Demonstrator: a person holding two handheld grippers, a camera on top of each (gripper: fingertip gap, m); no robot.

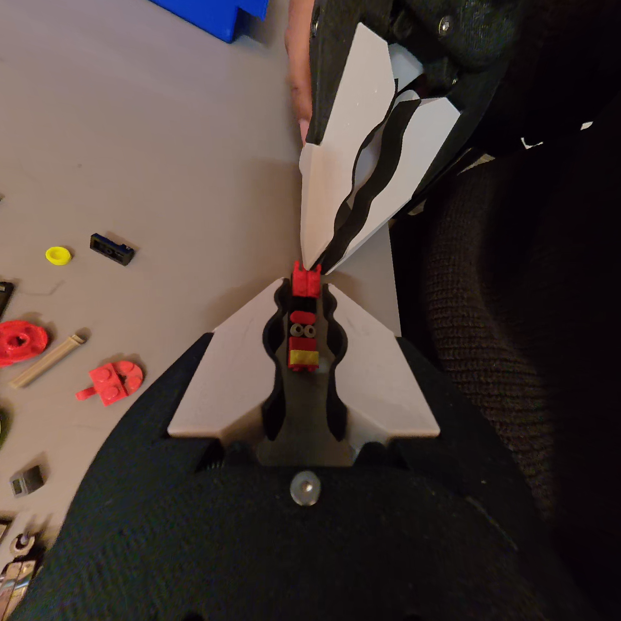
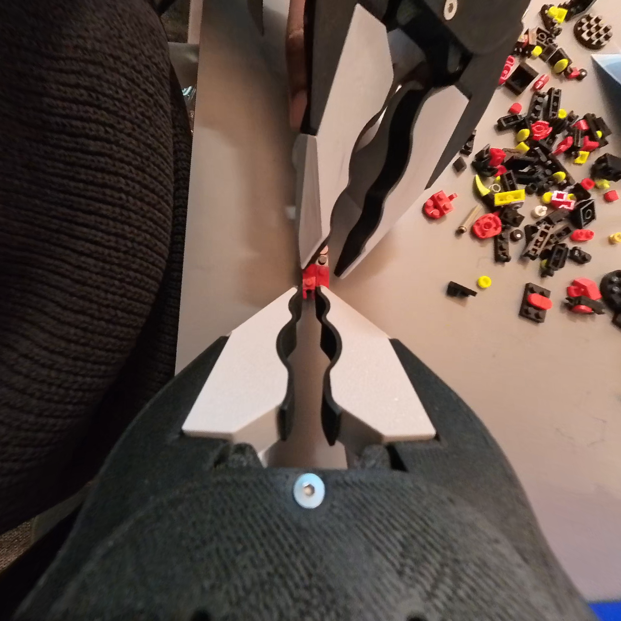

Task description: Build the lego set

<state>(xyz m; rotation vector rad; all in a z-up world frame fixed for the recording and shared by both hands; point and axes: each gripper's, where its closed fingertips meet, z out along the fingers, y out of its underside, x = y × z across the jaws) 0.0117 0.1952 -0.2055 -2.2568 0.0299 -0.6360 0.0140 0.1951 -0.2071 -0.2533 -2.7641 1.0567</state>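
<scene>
Between the tips of both tools, at the centre of each wrist view, sits the small red-and-black assembly [image 1: 303,331]; the left gripper [image 1: 304,289] pinches it along its length, long axis running six to twelve o'clock; the right gripper [image 2: 309,295] nips its red end piece [image 2: 315,280] from twelve o'clock, fingers nearly pressed together; loose bricks [image 2: 544,174] lie well apart at two o'clock

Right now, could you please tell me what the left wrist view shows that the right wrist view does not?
Only the left wrist view shows the small lego build's length, with grey eyes and a yellow band, plus a blue bin. Only the right wrist view shows the big pile of loose pieces. Both show the two grippers meeting at the red brick above the table.
</scene>
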